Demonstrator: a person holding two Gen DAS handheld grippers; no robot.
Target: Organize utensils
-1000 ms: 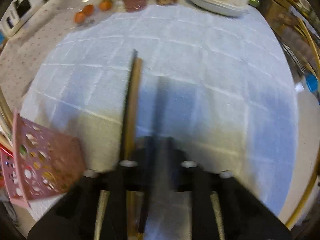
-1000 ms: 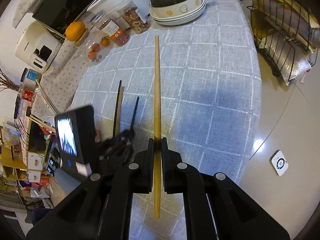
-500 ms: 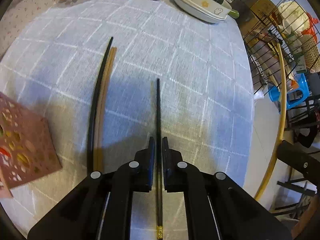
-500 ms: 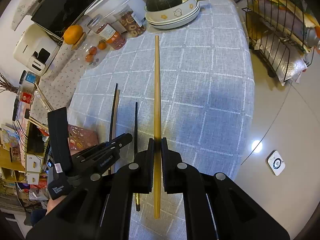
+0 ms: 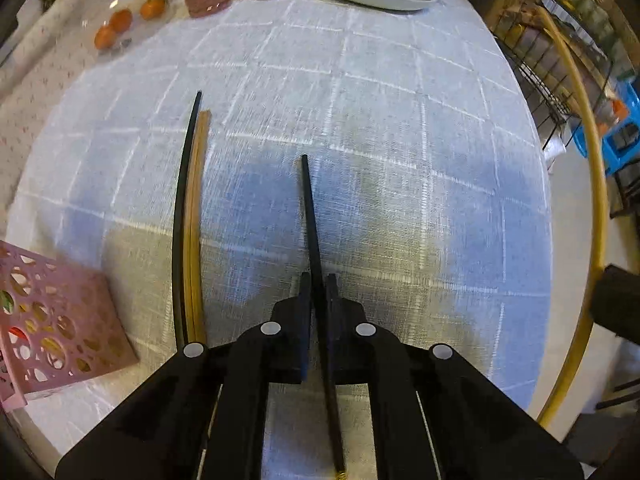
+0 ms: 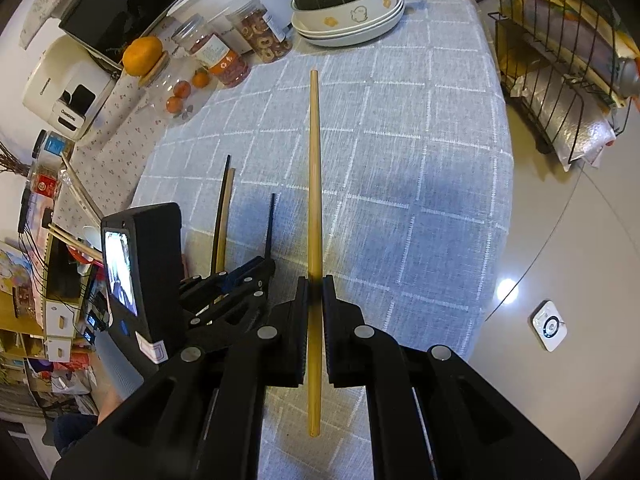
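Observation:
My left gripper (image 5: 317,280) is shut on a black chopstick (image 5: 310,216) and holds it above the checked tablecloth (image 5: 400,120). Left of it a black chopstick (image 5: 182,200) and wooden chopsticks (image 5: 196,216) lie side by side on the cloth. My right gripper (image 6: 316,282) is shut on a long wooden chopstick (image 6: 315,168), which points toward the far end of the table. In the right wrist view the left gripper (image 6: 256,268) shows at lower left with its black chopstick (image 6: 270,224), beside the lying pair (image 6: 222,216).
A pink perforated basket (image 5: 56,332) sits at the left table edge. Stacked dishes with a green squash (image 6: 344,8), snack jars (image 6: 260,36) and small oranges (image 6: 182,90) stand at the far end. A wire rack (image 6: 560,80) stands right of the table.
My left gripper has closed on the black chopstick and lifted it off the cloth, swinging slightly. My right gripper keeps hold of the wooden chopstick and has barely moved.

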